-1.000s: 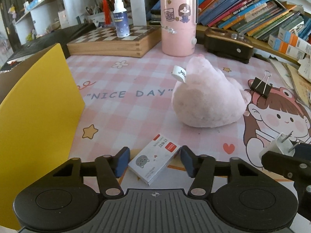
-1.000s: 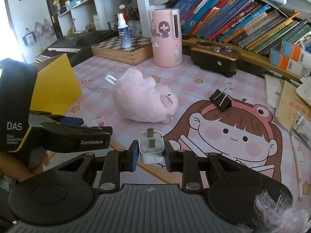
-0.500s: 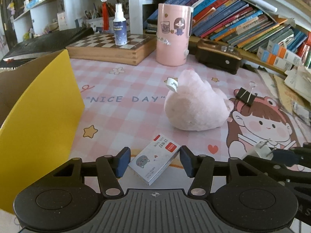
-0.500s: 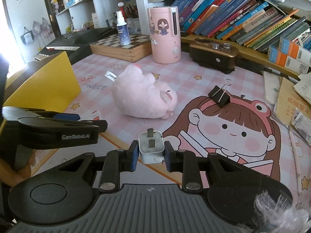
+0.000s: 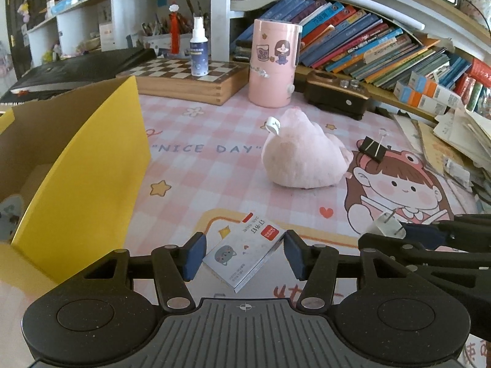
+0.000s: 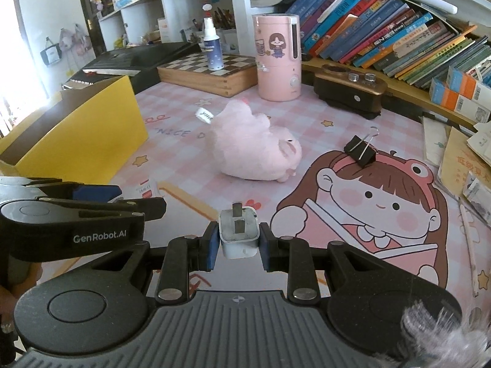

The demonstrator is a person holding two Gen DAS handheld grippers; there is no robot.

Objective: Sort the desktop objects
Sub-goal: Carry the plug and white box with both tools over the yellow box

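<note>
Two grippers lifted clear of mat since earlier frame; yellow box (image 5: 86, 165) now nearer at left; left gripper (image 5: 242, 254) clamped on staple box (image 5: 245, 253); right gripper (image 6: 236, 240) clamped on white plug (image 6: 237, 234), unchanged

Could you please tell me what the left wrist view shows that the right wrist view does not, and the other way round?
Only the left wrist view shows the printed top of the small staple box clamped in the left gripper, and the yellow box's open brown inside. Only the right wrist view shows the white plug adapter's pronged face, squeezed in the right gripper. Both show the pink plush toy, black binder clip, pink humidifier, spray bottle on the chessboard and the bookshelf.
</note>
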